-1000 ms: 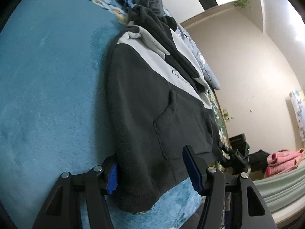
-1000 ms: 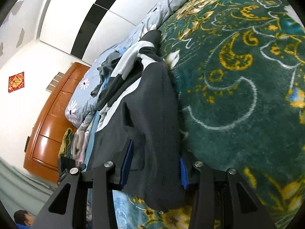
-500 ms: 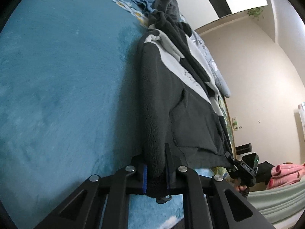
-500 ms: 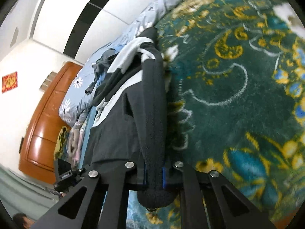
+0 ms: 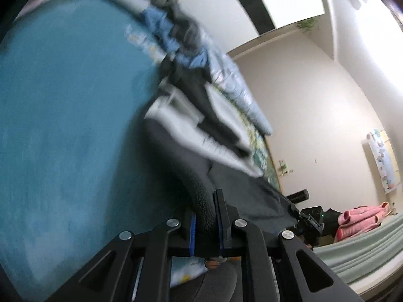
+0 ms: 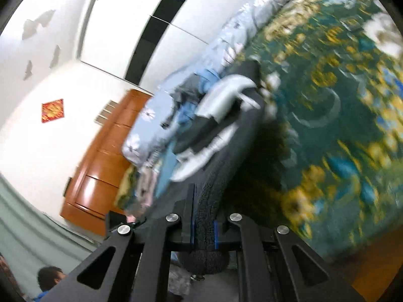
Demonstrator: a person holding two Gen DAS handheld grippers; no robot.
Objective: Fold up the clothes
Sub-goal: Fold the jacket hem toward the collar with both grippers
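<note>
Since a second ago, both corners of the dark fleece jacket [image 5: 201, 201] have risen off the bed [image 5: 63, 125]. My left hand-held gripper [image 5: 205, 224] pinches its hem edge, and my right hand-held gripper [image 6: 203, 226] pinches the opposite edge [image 6: 209, 201]. The jacket's grey-striped body stretches forward from both, its far end resting beside a clothes pile [image 5: 173, 32], above the patterned blanket [image 6: 340, 125].

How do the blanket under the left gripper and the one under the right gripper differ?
The blanket by the left gripper is plain blue; the one by the right gripper is dark green with yellow and white patterning. Both look fuzzy, and both grippers clamp the same dark hoodie.
</note>
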